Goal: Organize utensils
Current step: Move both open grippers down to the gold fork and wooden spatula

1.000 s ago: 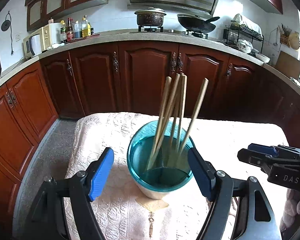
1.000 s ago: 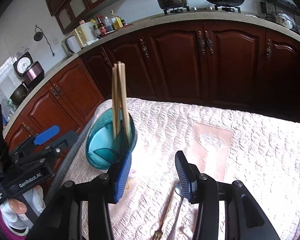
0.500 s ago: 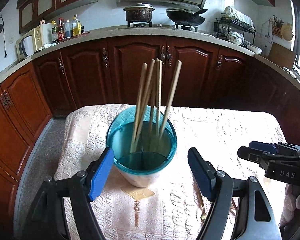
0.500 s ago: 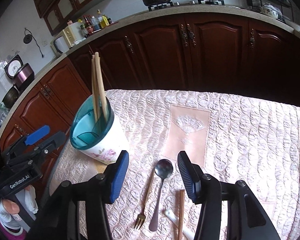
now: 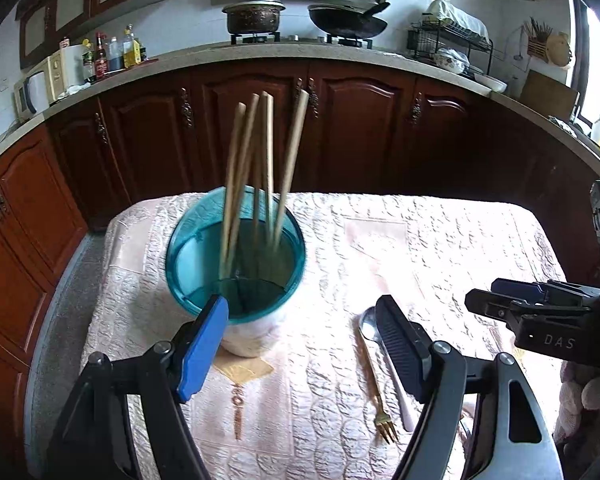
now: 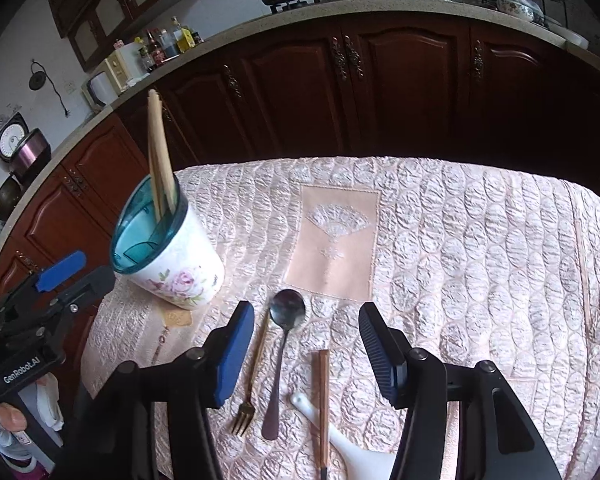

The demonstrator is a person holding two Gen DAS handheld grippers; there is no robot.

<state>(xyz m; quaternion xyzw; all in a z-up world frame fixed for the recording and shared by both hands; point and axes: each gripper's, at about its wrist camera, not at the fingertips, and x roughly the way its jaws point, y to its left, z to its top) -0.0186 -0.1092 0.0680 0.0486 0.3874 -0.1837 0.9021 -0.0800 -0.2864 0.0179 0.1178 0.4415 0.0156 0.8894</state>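
"DAS" on right hand-held gripper (image 5: 540,312); "GenRobot.AI" on left hand-held gripper (image 6: 40,300).

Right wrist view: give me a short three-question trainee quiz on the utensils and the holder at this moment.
1. True or false: the right gripper is shut on the metal spoon.
2. Multiple choice: what stands inside the utensil holder? A) light wooden chopsticks B) the gold fork C) the white ceramic spoon
3. Fill in: the dark brown chopsticks lie on the tablecloth to the ____ of the metal spoon in the right wrist view.

Key: 1 false, both grippers are open and hold nothing; the left gripper hangs beside the holder. 2 A. 3 right.
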